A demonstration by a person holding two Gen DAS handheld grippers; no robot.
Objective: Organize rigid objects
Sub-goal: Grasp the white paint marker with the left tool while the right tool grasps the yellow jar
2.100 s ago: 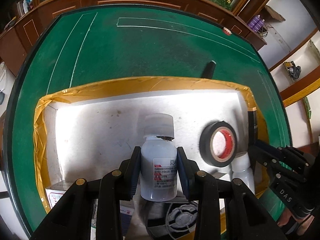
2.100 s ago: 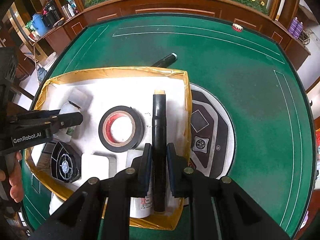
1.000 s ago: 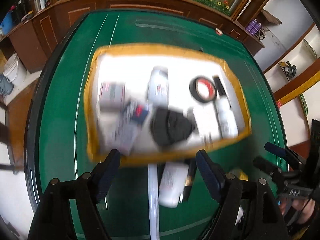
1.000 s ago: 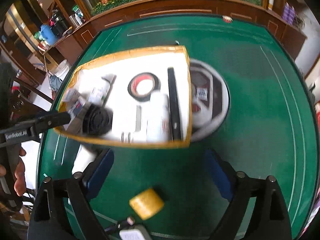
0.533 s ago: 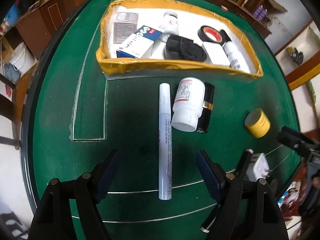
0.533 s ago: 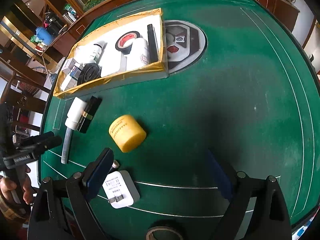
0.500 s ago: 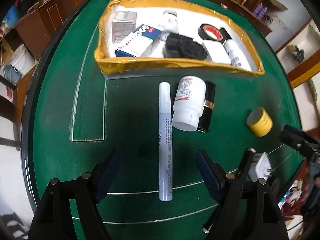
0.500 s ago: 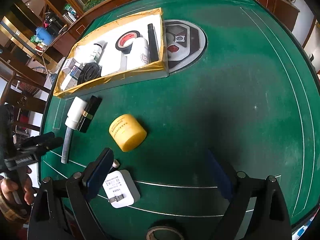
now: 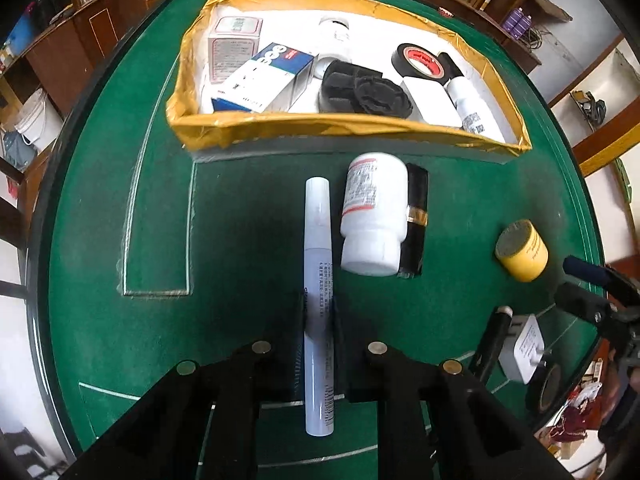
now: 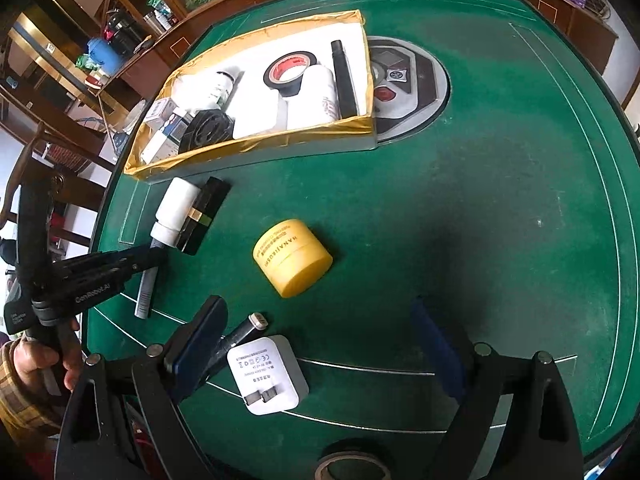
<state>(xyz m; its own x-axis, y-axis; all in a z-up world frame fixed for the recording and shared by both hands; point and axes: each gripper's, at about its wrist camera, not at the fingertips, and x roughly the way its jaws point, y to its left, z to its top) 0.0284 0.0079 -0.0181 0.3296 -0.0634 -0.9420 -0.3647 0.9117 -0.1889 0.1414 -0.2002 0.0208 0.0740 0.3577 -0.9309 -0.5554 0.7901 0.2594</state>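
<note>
Left claw (image 9: 318,320): jaws, spread wide half a second ago, have just closed onto the white pen (image 9: 318,264), which lies on the green desk (image 9: 248,216) below the box (image 9: 344,126), beside the bottle (image 9: 374,216). Right claw (image 10: 320,344): unchanged, wide, empty, near the yellow jar (image 10: 294,256).

Three white bottles (image 9: 372,216), two tape rolls (image 9: 418,60).

- The left gripper (image 9: 318,320) points steeply down; its jaws have just been closing and now pinch the white marker (image 9: 318,264).
- The right gripper (image 10: 320,344) also tilts down, its jaws spread wide with nothing between its pads.
</note>
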